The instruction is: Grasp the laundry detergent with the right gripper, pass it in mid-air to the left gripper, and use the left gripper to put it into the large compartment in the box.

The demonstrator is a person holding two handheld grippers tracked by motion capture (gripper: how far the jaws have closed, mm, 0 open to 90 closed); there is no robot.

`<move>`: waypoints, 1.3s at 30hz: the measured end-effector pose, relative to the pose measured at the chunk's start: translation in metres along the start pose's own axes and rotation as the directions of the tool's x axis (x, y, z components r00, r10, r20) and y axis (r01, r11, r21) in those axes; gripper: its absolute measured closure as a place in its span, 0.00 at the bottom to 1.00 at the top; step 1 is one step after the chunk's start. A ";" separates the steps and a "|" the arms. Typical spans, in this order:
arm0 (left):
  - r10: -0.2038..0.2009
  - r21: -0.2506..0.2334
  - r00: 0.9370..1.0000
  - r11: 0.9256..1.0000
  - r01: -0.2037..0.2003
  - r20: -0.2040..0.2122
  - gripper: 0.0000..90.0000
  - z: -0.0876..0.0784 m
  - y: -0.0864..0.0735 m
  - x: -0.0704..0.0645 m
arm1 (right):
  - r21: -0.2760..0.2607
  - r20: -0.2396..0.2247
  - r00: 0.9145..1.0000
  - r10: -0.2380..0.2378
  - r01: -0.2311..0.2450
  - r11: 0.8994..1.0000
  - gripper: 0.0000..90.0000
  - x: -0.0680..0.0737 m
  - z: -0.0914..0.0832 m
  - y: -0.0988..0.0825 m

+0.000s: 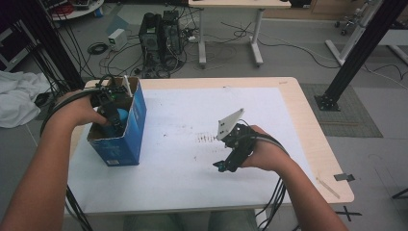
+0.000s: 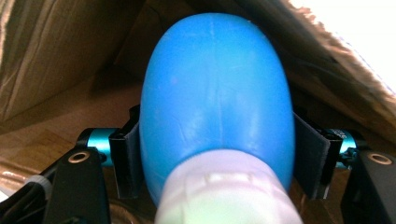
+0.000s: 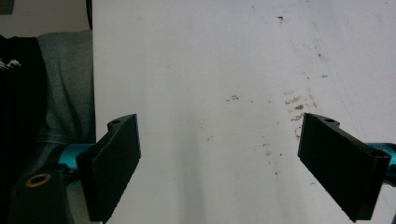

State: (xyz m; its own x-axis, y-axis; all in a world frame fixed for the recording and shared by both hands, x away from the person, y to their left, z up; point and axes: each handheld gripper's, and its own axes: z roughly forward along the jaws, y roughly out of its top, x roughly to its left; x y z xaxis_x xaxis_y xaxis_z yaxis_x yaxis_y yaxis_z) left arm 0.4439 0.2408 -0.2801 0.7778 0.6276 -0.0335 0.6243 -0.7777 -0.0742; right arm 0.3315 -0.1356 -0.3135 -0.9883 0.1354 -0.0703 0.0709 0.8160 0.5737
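My left tongs [image 2: 217,158] sit inside the blue box [image 1: 136,126], pads flanking the blue bulb [image 2: 215,100], seemingly still touching. I should spread wider, withdraw straight up. Right tongs [image 3: 233,163] gape empty above the surface [image 1: 192,125].

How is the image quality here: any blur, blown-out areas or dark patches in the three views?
Left gripper view: the white neck of the blue bulb is out of focus at the bottom, the top right corner is blown out, and the cardboard box is dim. Right gripper view: sharp, evenly lit white table sheet, dark at the left edge. High view: soft but evenly lit.
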 end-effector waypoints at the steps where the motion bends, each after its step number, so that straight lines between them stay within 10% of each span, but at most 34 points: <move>1: -0.001 -0.001 1.000 1.000 0.001 0.001 0.35 -0.001 0.000 0.000 | 0.002 0.002 1.000 0.000 0.000 1.000 0.14 0.000 0.000 0.000; 39: -0.005 -0.032 0.998 0.999 0.003 -0.069 0.23 -0.046 -0.015 -0.014 | -0.007 0.031 1.000 -0.005 0.005 1.000 0.14 0.001 -0.025 0.001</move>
State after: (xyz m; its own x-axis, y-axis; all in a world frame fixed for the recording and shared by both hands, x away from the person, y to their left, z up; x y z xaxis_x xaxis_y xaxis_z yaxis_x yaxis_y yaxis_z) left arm 0.4266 0.2423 -0.2322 0.7778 0.6275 0.0361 0.6285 -0.7767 -0.0420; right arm 0.3270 -0.1485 -0.2921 -0.9839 0.1490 -0.0984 0.0652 0.8126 0.5791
